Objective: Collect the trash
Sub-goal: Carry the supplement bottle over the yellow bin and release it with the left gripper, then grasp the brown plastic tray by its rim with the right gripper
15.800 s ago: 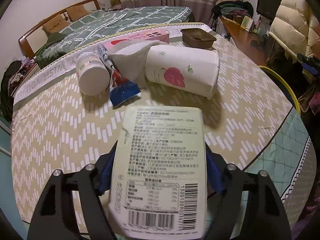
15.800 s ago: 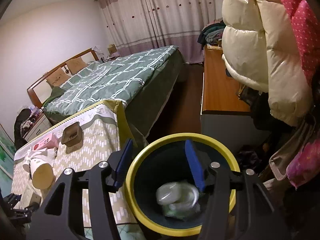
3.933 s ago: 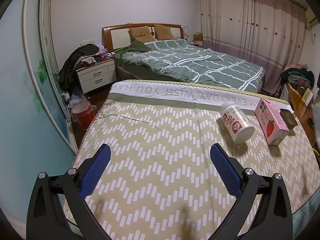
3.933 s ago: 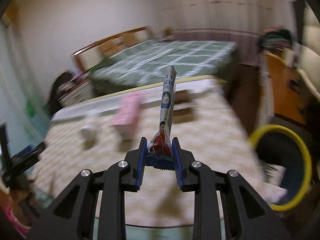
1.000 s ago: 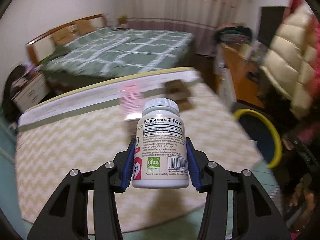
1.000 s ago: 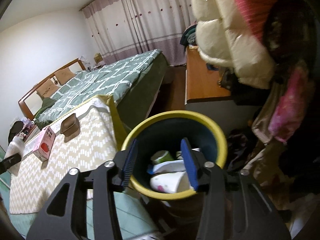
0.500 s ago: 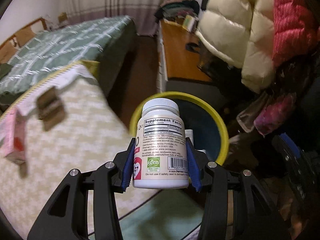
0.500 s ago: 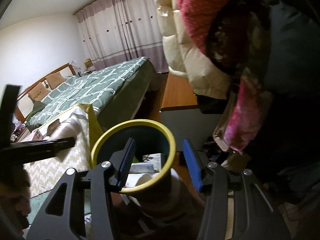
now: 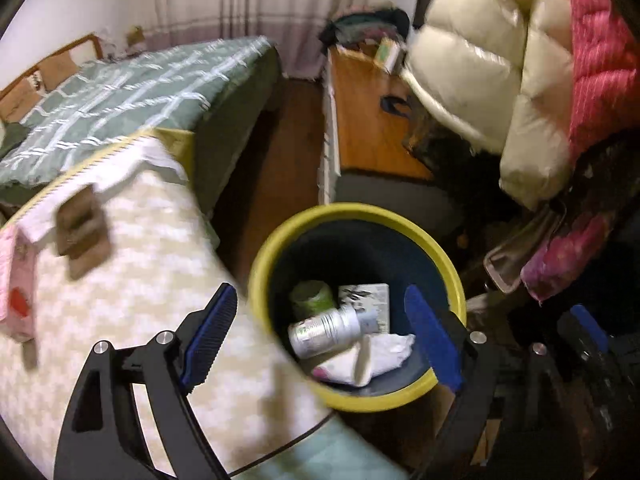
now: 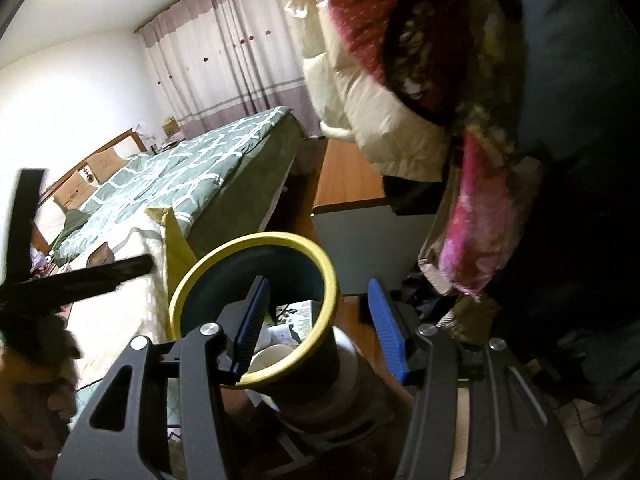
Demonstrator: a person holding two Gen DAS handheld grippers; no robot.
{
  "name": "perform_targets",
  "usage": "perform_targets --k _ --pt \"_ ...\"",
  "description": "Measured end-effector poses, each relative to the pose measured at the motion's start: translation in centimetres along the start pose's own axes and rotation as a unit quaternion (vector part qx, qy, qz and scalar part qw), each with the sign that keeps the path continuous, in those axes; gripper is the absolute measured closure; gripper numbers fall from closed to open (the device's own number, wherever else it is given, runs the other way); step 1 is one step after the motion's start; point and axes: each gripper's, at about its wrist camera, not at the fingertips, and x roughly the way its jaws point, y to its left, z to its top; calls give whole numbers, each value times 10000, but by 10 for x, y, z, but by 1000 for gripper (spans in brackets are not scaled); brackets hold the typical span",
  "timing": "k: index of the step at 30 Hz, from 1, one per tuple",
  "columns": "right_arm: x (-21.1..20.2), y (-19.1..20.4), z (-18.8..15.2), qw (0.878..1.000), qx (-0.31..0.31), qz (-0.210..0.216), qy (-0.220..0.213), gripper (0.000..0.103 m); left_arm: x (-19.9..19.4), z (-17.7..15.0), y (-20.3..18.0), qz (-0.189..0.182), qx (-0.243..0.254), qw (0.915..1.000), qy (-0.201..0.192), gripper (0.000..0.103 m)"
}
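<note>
Supplement bottle (image 9: pixel 326 330) no longer between the left tongs (image 9: pixel 320 336); half a second ago clamped upright there above the bin, now lying on its side inside the yellow-rimmed bin (image 9: pixel 360 210), among a green-lidded container (image 9: pixel 313 295), a flat carton (image 9: pixel 366 298) and crumpled white wrapping (image 9: pixel 370 354). Release judged complete: one more item collected.

Left tongs: opening at this moment, blue pads well apart, nothing between them, nothing touched. Positioned above the bin mouth, pointing steeply down into it. Bin rim framed between the two pads in the left wrist view.

Right tongs (image 10: pixel 316 328): roughly half open, empty, no contact with anything. Held beside the bin, near its rim (image 10: pixel 256 240), aperture little changed from a second ago.

Remaining on the tabletop (image 9: pixel 140 280): pink carton (image 9: pixel 16 280) near the left edge of view, brown tray (image 9: pixel 82 236) further in. Both blurred; detail not legible. Task judged well advanced but unfinished: two items outstanding, both well apart from the bin.

Likely next requirement: left tongs back over the tabletop for the tray or carton. Bin filling up.
</note>
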Motion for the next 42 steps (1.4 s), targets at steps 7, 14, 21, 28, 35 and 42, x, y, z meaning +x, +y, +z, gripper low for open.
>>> perform_targets --k 7,14,21,28,35,42 --pt "15 39 -4 9988 -291 309 248 53 -84 -30 82 544 -432 9947 -757 10" --pt "28 97 1 9936 -691 761 479 53 -156 -68 172 1356 -870 9788 -1262 6" --pt "47 186 5 9758 -1401 1484 791 51 -182 -108 264 1974 -1656 9564 -1374 6" --pt "71 288 2 9516 -2209 1933 916 47 -183 -133 312 2280 -2019 9405 -1507 6" --pt "123 360 8 9382 -2736 1886 963 23 -177 -144 316 2289 -2143 9378 -1490 6" --pt "177 380 18 9422 -2608 1639 1316 21 -164 -145 318 2082 -2270 9425 -1294 6"
